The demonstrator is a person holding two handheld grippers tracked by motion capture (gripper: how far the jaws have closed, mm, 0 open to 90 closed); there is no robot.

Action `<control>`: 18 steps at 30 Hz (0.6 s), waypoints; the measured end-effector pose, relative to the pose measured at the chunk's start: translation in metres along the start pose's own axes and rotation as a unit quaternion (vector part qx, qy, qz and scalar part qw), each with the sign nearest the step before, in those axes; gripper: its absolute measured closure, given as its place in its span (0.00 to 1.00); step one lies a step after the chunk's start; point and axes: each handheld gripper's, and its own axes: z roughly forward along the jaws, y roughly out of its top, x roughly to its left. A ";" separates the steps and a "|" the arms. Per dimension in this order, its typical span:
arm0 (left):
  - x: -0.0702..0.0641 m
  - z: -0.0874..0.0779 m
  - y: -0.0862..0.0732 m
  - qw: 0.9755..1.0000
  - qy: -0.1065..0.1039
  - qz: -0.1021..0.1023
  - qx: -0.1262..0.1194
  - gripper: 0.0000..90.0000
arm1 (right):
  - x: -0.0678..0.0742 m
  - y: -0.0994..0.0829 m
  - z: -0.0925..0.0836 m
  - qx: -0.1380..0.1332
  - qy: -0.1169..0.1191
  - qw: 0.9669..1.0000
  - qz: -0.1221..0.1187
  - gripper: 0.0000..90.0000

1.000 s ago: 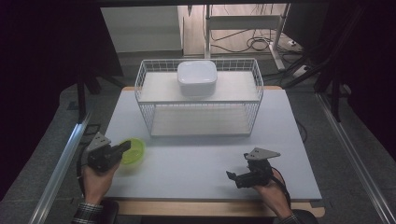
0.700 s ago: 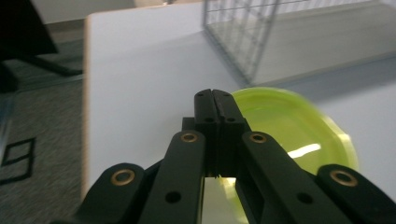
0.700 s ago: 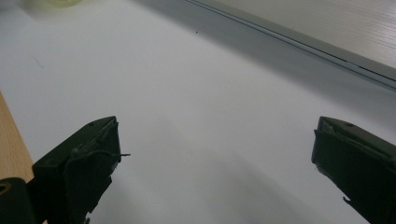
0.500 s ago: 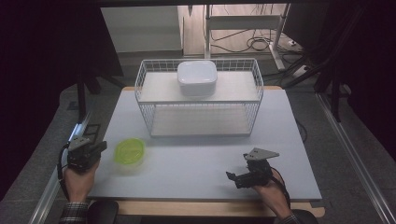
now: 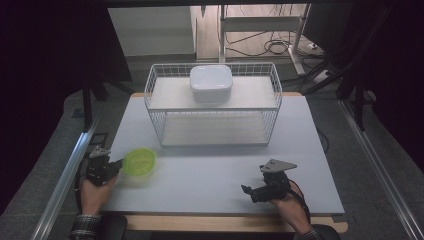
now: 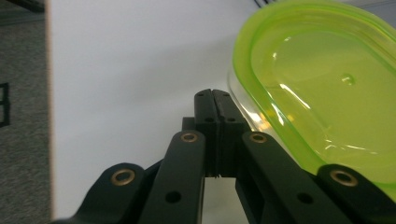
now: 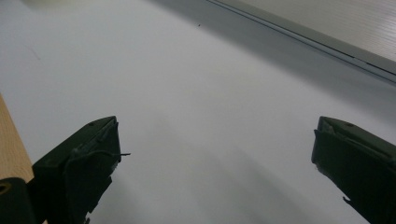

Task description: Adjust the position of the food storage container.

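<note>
A translucent lime-green bowl [image 5: 139, 161] sits on the grey table mat [image 5: 215, 170] at the front left. In the left gripper view the green bowl [image 6: 322, 93] is just right of my left gripper [image 6: 212, 95], whose jaws are pressed together with nothing between them. From above, the left gripper [image 5: 116, 164] lies low at the bowl's left rim; I cannot tell whether they touch. My right gripper [image 5: 250, 192] rests near the front right edge, jaws wide apart. In its own view the right gripper [image 7: 215, 154] is over bare mat.
A white wire basket [image 5: 212, 107] with two levels stands at the back middle of the table, with a white lidded container [image 5: 210, 82] on its upper shelf. Metal rails run along both sides of the table. The wooden front edge [image 5: 220, 222] is close to both hands.
The left hand drew back to the left off the bowl, then sank and came back to its left rim. The bowl barely shifted. The right hand stayed still.
</note>
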 end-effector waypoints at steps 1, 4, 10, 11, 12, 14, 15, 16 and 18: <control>-0.001 0.001 0.000 1.000 -0.006 -0.001 0.001 1.00 | 0.000 0.000 0.000 0.001 0.000 1.000 0.000 0.02; -0.006 0.005 0.001 1.000 -0.020 -0.002 0.004 1.00 | 0.000 0.000 0.001 0.002 0.000 1.000 0.000 0.02; -0.016 0.013 0.003 0.999 -0.044 0.003 0.015 1.00 | 0.000 0.000 0.001 0.004 0.000 1.000 -0.003 0.02; -0.018 0.014 0.003 0.999 -0.047 0.003 0.014 1.00 | 0.000 0.000 0.001 0.004 0.000 1.000 -0.003 0.02; -0.020 0.015 0.003 0.999 -0.051 0.004 0.014 1.00 | 0.000 0.000 0.002 0.004 0.000 1.000 -0.003 0.02; -0.023 0.016 0.004 0.998 -0.056 0.009 0.016 1.00 | 0.001 0.000 0.002 0.004 0.000 1.000 -0.004 0.02; -0.025 0.017 0.005 0.998 -0.057 0.012 0.017 1.00 | 0.001 0.000 0.002 0.005 0.000 1.000 -0.004 0.02; -0.027 0.018 0.005 0.998 -0.058 0.014 0.019 1.00 | 0.001 0.000 0.002 0.005 0.000 1.000 -0.004 0.02; -0.030 0.020 0.006 0.998 -0.061 0.019 0.020 1.00 | 0.001 0.000 0.001 0.005 0.000 1.000 -0.005 0.02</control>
